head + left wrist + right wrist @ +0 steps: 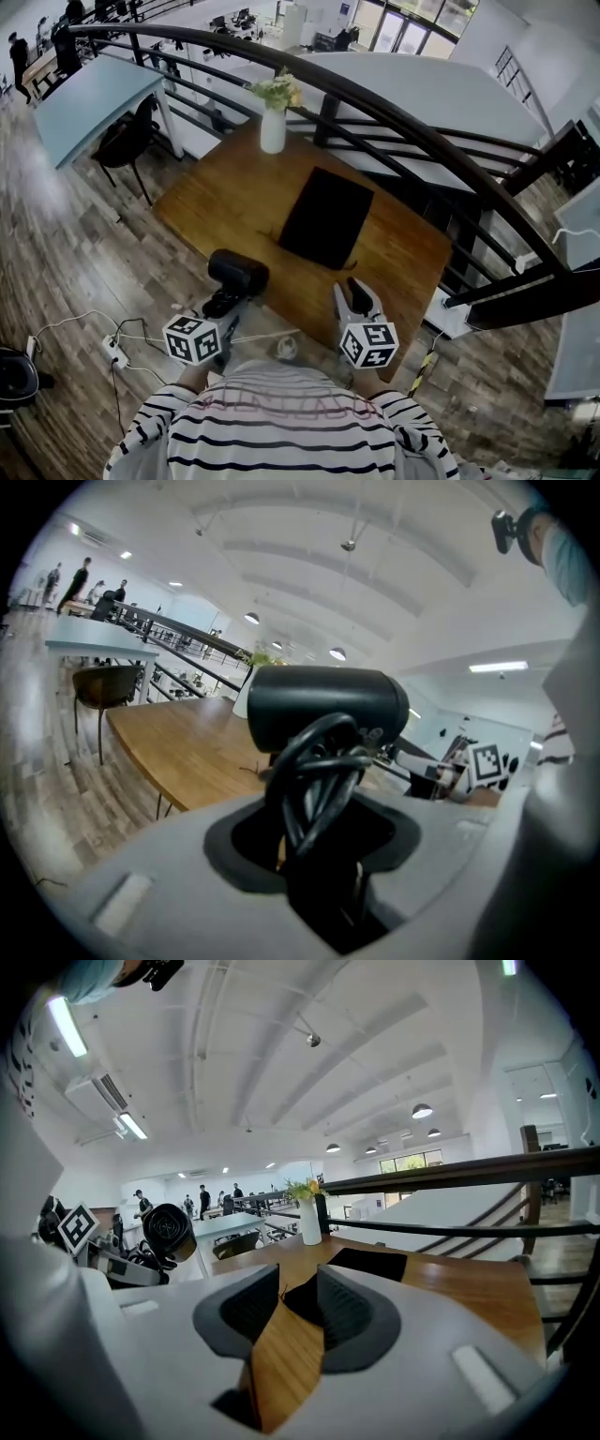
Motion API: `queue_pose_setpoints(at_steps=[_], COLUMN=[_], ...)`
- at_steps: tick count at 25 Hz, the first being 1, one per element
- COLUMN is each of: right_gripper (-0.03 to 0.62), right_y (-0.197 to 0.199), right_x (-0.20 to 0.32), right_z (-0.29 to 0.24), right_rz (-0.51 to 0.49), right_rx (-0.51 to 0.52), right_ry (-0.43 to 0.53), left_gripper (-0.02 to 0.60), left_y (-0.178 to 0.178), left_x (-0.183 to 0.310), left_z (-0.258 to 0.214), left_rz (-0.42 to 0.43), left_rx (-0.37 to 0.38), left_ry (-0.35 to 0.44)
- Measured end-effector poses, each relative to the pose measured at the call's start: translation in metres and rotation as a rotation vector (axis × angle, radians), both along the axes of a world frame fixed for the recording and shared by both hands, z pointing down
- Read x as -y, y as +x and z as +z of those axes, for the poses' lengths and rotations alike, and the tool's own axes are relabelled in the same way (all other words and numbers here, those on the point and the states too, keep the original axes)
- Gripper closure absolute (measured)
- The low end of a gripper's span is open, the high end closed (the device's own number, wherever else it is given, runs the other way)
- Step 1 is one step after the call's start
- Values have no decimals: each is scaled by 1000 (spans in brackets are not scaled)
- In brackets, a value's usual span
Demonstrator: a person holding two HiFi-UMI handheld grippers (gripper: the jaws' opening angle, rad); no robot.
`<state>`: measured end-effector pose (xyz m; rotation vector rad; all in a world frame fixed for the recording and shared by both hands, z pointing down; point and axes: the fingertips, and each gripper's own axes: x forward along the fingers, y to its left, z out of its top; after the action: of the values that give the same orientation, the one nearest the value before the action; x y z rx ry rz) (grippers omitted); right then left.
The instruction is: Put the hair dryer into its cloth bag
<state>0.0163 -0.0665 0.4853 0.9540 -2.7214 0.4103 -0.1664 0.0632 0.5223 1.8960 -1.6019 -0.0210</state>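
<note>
Head view: cloth bag [326, 217] whole – right gripper view: partly behind right tongs [298, 1290]

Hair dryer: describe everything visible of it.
The hair dryer is matte black, plastic by its look, with a short, thick barrel lying crosswise. Its round end, seen in the right gripper view, shows concentric rings. Its black cord is looped in a bundle against the handle, and the left gripper is clamped on both together. It is held up by the near edge of the wooden table, apart from the black cloth bag lying flat there.
</note>
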Motion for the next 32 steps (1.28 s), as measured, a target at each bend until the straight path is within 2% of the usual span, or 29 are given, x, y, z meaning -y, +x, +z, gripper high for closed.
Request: queue_pose_setpoints(at_steps=[13, 18, 25, 32], right_gripper=[448, 431, 431, 431], right_y=[10, 6, -8, -36], right_x=[88, 98, 111, 113], right_z=[40, 66, 104, 138], right_rz=[-153, -249, -295, -294], right_rx=[-217, -358, -501, -602], right_ry=[76, 108, 128, 82], left_gripper=[413, 413, 413, 413], left_y=[20, 22, 10, -19], left_x=[95, 113, 141, 164], left_z=[14, 21, 27, 19], left_rz=[-20, 2, 87, 191], left_rx=[-21, -29, -31, -13], left_ry=[-7, -23, -45, -34])
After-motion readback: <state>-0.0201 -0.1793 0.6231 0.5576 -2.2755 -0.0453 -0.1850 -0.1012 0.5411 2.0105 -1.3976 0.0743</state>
